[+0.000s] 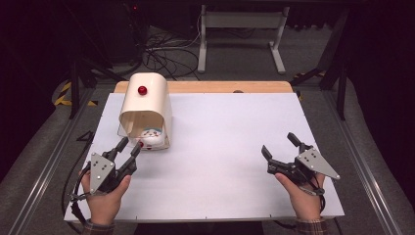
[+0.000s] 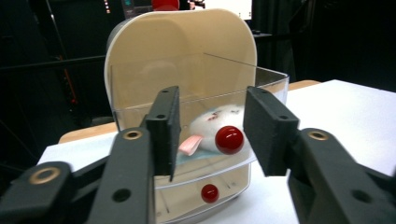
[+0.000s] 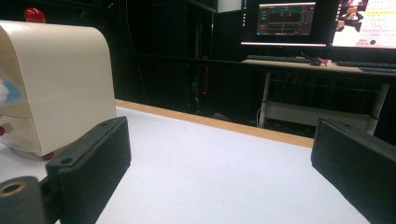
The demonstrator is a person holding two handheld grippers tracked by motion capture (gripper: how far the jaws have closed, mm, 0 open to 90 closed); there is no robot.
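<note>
A cream container with a rounded hood stands near the far left corner of the white surface, a red knob on top of it and its open front turned toward the near edge. A clear drawer sits in that front, partly drawn out, and inside it lies a white soft toy with a pink tab; a red drawer knob sticks out of the clear front wall, and a second, smaller red knob shows lower down on the container's base. The left gripper is held just before the container, near the left edge, its tips right at the drawer front. In the left gripper view its two black jaws stand to either side of the red drawer knob, with gaps between the pads and the ball — they are half closed around it and do not press on it. The right gripper rests near the right edge of the surface, well apart from the container, and its jaws are spread wide with nothing between them — the right gripper view looks between them across bare surface, with the container's side wall at its left.
</note>
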